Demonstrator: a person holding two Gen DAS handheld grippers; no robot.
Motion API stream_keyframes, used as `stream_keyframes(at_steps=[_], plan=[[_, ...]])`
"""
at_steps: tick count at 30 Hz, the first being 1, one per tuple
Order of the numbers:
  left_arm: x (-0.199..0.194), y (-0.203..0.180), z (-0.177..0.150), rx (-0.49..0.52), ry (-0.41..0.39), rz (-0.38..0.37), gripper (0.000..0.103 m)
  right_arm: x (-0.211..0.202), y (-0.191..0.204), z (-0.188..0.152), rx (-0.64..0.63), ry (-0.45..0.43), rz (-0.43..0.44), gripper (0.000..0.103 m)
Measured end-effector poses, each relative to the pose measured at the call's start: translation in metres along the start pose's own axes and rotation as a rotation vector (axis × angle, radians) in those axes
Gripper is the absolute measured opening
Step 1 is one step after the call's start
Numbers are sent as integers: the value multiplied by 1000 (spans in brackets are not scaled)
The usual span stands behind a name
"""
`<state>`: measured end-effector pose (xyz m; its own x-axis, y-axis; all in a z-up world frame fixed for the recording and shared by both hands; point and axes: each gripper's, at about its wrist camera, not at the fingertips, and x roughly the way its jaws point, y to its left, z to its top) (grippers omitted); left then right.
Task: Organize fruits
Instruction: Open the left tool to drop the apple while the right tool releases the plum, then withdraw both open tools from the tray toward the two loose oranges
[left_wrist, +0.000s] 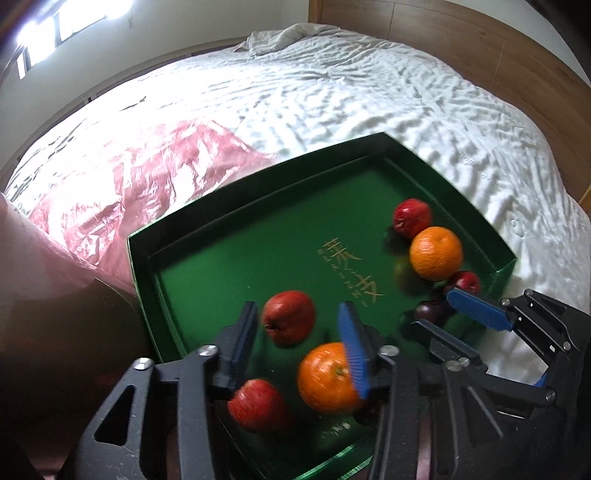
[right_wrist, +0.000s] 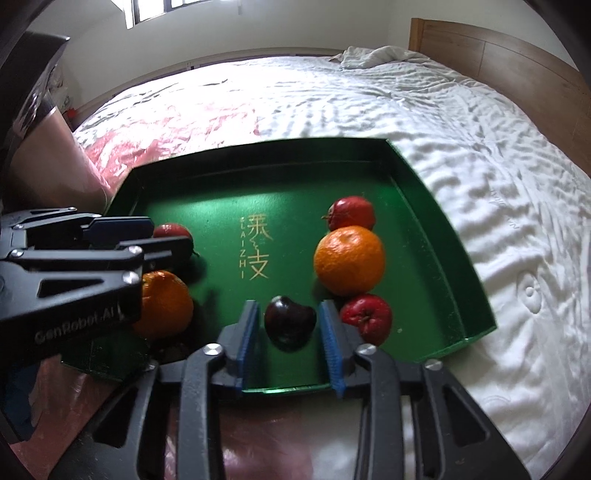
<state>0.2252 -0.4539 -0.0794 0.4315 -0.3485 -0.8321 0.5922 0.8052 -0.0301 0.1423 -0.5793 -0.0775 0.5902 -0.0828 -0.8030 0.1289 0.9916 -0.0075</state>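
1. White rumpled bedding (right_wrist: 424, 122) fills the upper frame of both views, with a wooden headboard (right_wrist: 498, 51) at upper right and pink plastic sheeting (left_wrist: 122, 177) at left.
2. On the bed sits a green tray (right_wrist: 436, 243) with gold lettering.
3. Right side of the tray in the right wrist view: red apple (right_wrist: 351, 213), orange (right_wrist: 349, 260) and another red apple (right_wrist: 367, 317) in a touching line.
4. The right gripper (right_wrist: 290, 339) has its jaws apart around a dark plum (right_wrist: 290, 323), with gaps on both sides.
5. The left gripper (left_wrist: 301, 347) is spread wide above a red apple (left_wrist: 290, 321); a second orange (left_wrist: 327, 378) and another apple (left_wrist: 256, 404) lie lower in the frame.
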Motion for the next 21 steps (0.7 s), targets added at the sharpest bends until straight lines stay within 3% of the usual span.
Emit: stream_keyframes(at_steps=[7, 15, 21], plan=[[-34, -8, -9, 5, -34, -13, 50, -28, -4, -5, 4, -11, -52, 101], [-90, -11, -49, 0, -68, -59, 52, -66, 1, -25, 28, -5, -81, 103], [-134, 0, -93, -2, -91, -51, 56, -95, 24, -44, 33, -11, -68, 103]])
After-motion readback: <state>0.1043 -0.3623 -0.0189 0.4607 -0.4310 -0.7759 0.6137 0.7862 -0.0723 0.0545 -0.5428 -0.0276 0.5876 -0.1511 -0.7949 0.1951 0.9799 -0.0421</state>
